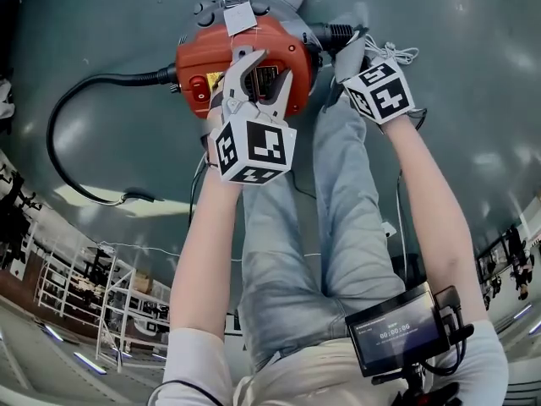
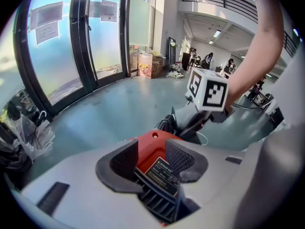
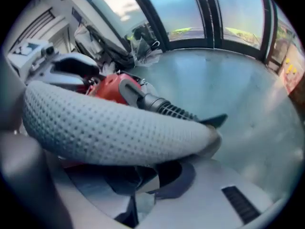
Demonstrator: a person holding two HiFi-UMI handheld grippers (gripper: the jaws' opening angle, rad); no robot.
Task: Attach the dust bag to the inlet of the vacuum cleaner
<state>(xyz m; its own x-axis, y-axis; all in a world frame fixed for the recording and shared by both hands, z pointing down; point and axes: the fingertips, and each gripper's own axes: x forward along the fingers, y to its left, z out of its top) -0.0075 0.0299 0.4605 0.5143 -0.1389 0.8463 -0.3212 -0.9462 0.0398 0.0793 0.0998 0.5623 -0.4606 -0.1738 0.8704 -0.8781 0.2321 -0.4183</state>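
Currently, in the head view, no table is showing; the red vacuum cleaner (image 1: 211,66) is standing on the grey-green floor (image 1: 465,24), just ahead of the person's jeans-clad legs (image 1: 338,227). A black cable (image 1: 63,108) is looping away from its left side. The left gripper (image 1: 272,66) is reaching down onto the top of the red housing with its jaws spread wide, probably to keep the unit from shifting. The right gripper (image 1: 348,49) is working at the unit's right side, beside a ribbed black connector (image 1: 334,32), which is probably the inlet.

Next, in the left gripper view, the two dark jaw pads are standing apart and straddling a raised part of the housing that is carrying a black rating label (image 2: 161,171). Whether the pads are actually pressing the housing cannot be told. The right gripper is showing beyond the housing, close to the connector.

Finally, in the right gripper view, the dust bag (image 3: 119,128), a grey dotted fabric, is lying across the frame, and the jaws are closing on a fold of it below. The bag is sitting near the connector but is not yet fitted on it. Holding the bag this near appears intended to line its opening up with the inlet.
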